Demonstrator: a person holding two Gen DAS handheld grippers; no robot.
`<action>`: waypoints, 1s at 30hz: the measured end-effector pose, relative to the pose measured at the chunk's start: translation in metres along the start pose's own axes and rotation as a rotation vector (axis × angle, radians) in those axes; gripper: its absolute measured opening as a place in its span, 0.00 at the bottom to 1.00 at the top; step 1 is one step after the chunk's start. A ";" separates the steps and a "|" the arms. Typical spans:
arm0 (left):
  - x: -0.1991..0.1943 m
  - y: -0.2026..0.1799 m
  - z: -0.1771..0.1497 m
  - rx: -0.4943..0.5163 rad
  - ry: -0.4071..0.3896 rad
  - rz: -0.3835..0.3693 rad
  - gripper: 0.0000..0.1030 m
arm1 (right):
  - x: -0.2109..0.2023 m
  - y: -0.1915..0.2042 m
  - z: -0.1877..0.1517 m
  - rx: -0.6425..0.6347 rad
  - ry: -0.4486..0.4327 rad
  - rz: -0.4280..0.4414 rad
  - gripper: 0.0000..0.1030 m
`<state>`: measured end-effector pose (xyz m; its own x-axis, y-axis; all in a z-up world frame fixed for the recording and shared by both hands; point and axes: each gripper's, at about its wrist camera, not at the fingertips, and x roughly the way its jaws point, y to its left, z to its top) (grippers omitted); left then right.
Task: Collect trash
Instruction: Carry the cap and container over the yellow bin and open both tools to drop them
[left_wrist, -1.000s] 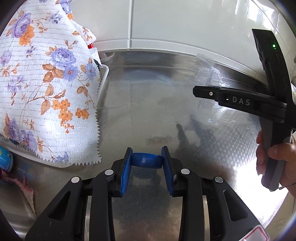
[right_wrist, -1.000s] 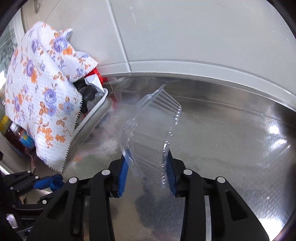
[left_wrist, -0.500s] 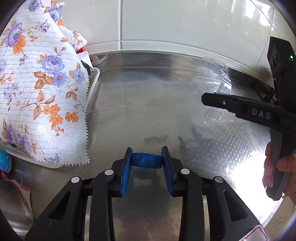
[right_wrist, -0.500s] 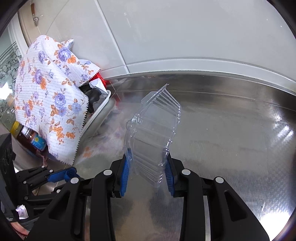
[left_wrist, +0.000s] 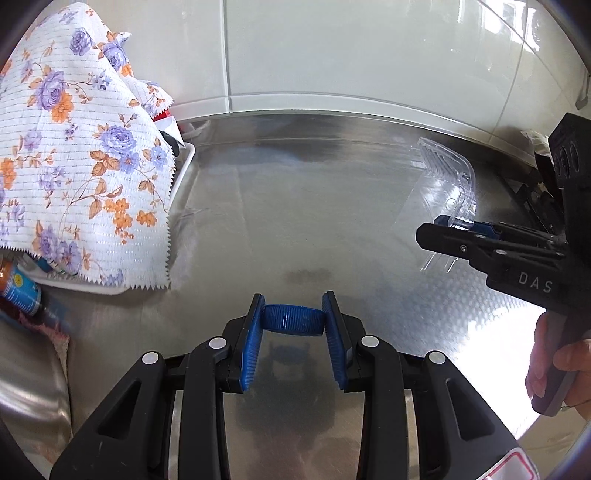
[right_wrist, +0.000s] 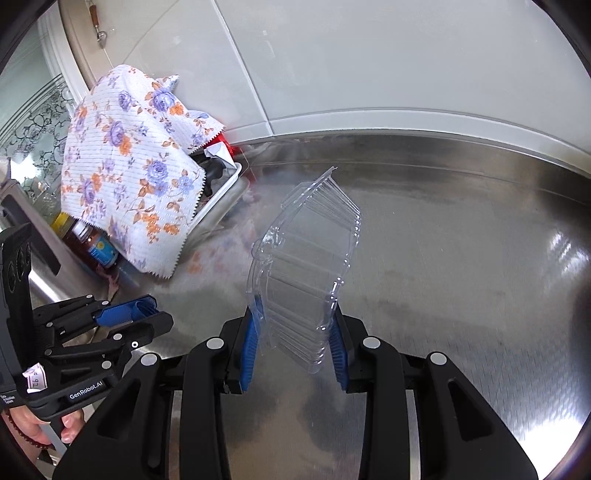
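Observation:
My left gripper is shut on a blue ribbed bottle cap, held flat between its blue pads above the steel counter. The right wrist view shows that gripper at the lower left, the cap at its tip. My right gripper is shut on a clear ridged plastic clamshell container, which stands up on edge from the pads. In the left wrist view the right gripper reaches in from the right edge with the clear container rising from it.
A white bin of clutter sits at the left, draped with a floral cloth; a small bottle stands beside it. White wall tiles border the back of the steel counter. A hand grips the right handle.
Both grippers have pulled back and risen slightly, still holding their items. The floral cloth and bin now look smaller and farther off in both views.

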<state>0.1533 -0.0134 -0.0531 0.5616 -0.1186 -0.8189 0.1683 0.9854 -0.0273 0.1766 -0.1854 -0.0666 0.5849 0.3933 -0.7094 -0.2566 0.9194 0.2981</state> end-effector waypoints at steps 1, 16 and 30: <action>-0.004 -0.003 -0.004 0.003 0.000 -0.002 0.31 | -0.006 0.000 -0.005 0.003 -0.004 0.000 0.35; -0.085 -0.037 -0.087 0.143 -0.032 -0.112 0.31 | -0.114 0.047 -0.112 0.065 -0.091 -0.085 0.35; -0.142 -0.043 -0.212 0.222 0.019 -0.188 0.31 | -0.172 0.102 -0.262 0.145 -0.040 -0.122 0.35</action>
<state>-0.1054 -0.0129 -0.0577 0.4893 -0.2920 -0.8218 0.4421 0.8953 -0.0550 -0.1518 -0.1613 -0.0820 0.6360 0.2762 -0.7206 -0.0699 0.9506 0.3026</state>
